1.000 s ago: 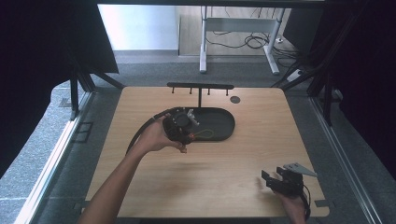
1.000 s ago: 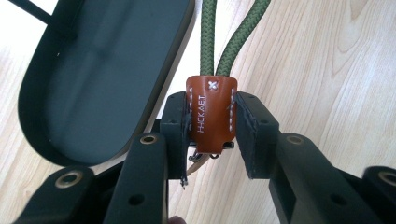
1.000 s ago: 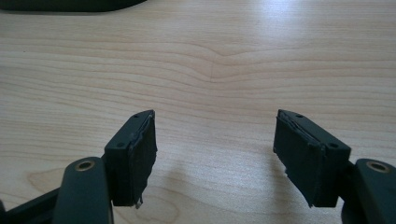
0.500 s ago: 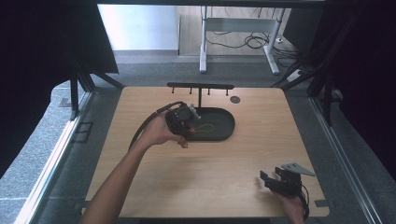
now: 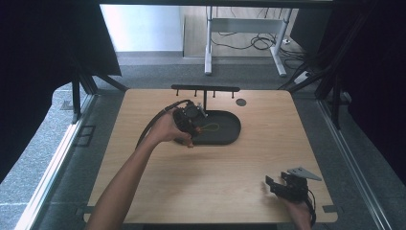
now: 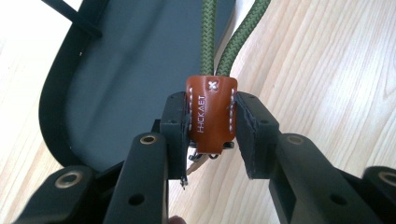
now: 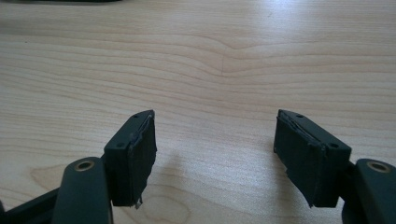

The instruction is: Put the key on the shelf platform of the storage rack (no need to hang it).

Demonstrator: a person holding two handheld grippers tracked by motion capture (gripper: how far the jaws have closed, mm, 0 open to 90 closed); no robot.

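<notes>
Forward over the tray (image 5: 225, 136), left tool (image 6: 211, 135) clamps leather tab (image 6: 211, 112).

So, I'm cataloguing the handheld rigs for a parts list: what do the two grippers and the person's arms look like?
Both are black, two-jaw tools. The left gripper trails a black cable; its jaws have round rivet holes and dark rubbery pads. The right gripper carries a grey three-cornered plate, and its pad edges look frayed. The forearms are bare, no sleeves in view.

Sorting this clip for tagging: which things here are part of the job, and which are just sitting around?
In play:
left claw, shut on the brown leather tab
green cord
dark tray

Idle:
right claw, open over bare table
black rack
</notes>
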